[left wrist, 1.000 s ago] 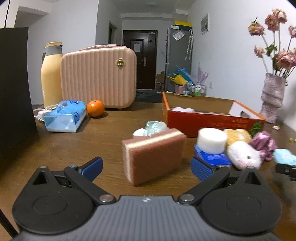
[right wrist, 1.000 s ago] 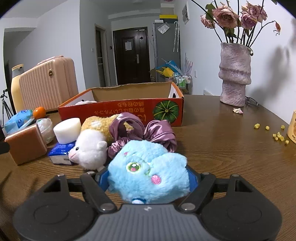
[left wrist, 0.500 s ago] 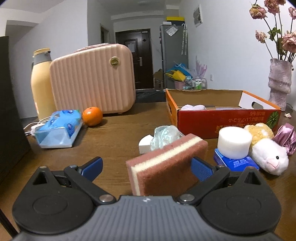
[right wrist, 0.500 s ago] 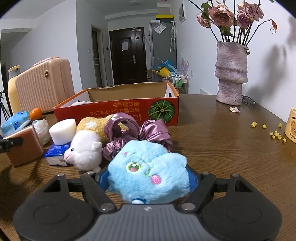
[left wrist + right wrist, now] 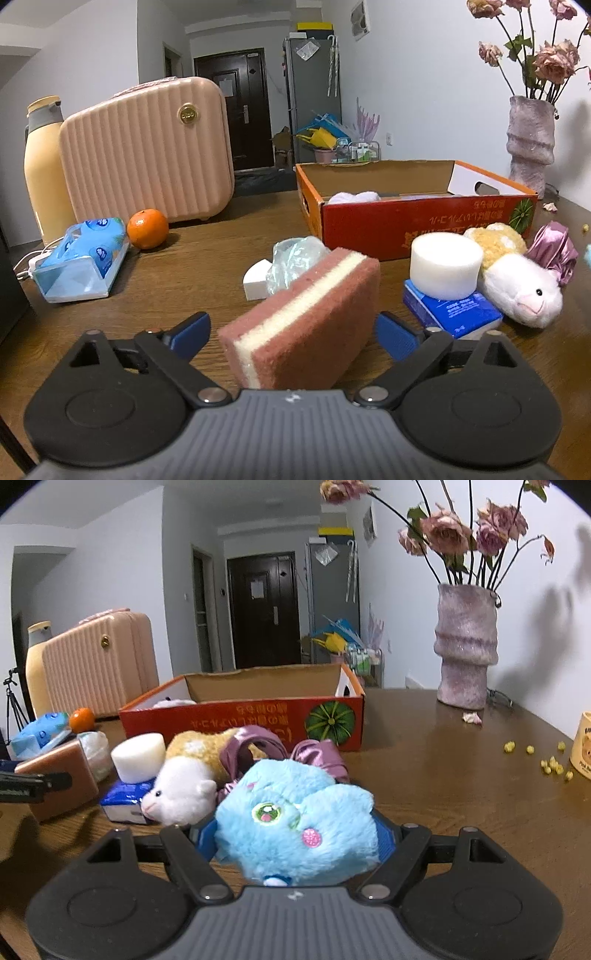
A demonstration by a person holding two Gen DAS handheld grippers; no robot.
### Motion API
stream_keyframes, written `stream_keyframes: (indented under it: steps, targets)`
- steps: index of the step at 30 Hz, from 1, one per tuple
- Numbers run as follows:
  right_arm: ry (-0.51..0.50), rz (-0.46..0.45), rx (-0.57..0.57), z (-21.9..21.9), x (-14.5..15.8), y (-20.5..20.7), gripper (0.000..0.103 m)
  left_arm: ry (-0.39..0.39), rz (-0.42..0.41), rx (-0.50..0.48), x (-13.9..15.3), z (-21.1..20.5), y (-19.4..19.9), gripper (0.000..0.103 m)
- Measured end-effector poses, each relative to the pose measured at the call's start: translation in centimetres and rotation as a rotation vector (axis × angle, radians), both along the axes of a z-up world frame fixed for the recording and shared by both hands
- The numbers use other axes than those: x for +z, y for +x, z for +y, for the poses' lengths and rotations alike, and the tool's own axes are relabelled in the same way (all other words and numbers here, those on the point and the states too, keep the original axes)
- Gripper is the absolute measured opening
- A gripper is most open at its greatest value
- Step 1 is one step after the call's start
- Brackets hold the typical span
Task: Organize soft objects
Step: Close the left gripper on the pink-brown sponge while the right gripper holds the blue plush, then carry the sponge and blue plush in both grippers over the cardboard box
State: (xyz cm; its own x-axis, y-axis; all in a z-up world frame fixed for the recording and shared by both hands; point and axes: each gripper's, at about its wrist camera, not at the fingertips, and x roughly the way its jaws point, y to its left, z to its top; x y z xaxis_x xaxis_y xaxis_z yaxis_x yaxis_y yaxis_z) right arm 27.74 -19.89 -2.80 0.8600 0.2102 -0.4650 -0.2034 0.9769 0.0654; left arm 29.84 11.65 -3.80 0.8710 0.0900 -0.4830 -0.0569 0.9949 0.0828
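While closing, left gripper (image 5: 293,328) astride sponge (image 5: 303,321), seemingly untouched; right gripper (image 5: 295,834) clamping blue plush (image 5: 295,823).

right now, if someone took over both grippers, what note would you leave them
Left gripper: jaws just closing around the pink sponge, pads not yet pressing.
Right gripper: shut on the blue plush.
Orange box behind the pile holds one pale soft item so far.
Left on the table: white plush, purple scrunchie, white foam cylinder.
Next: finish the sponge grip, box both.
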Motion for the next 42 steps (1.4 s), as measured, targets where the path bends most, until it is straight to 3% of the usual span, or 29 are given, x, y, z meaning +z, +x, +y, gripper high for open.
stream_keyframes:
  steps: [3, 10, 19, 22, 26, 31, 33, 37, 42]
  targets:
    - [0.004, -0.019, 0.006, 0.0, 0.3, -0.2, 0.077, -0.009, 0.011, 0.006, -0.1, 0.1, 0.1, 0.078]
    - [0.003, -0.042, 0.015, 0.2, 0.6, -0.5, 0.077, 0.000, 0.022, 0.006, -0.2, -0.2, -0.1, 0.072]
    - [0.011, -0.053, 0.019, 0.1, 0.7, -0.8, 0.077, -0.025, 0.018, -0.053, 0.0, -1.7, -1.5, 0.039]
    - [0.013, -0.057, 0.021, 0.0, 0.7, -0.8, 0.077, -0.035, 0.022, -0.096, 0.1, -2.7, -2.3, 0.038]
    - [0.014, -0.059, 0.022, 0.0, 0.8, -0.8, 0.077, -0.021, 0.026, -0.112, 0.0, -4.1, -2.9, 0.054]
    - [0.013, -0.057, 0.022, 0.0, 0.7, -0.8, 0.077, -0.042, 0.037, -0.062, 0.1, -4.0, -2.1, 0.054]
    - [0.011, -0.057, 0.022, 0.1, 0.7, -0.8, 0.077, -0.055, 0.045, -0.038, 0.1, -3.8, -1.4, 0.050]
    - [0.009, -0.056, 0.022, 0.1, 0.7, -0.8, 0.077, -0.086, 0.056, -0.010, 0.1, -3.6, -0.4, 0.032]
    - [0.000, -0.057, 0.022, 0.3, 0.7, -0.7, 0.077, -0.081, 0.059, 0.000, 0.0, -3.8, -0.2, 0.032]
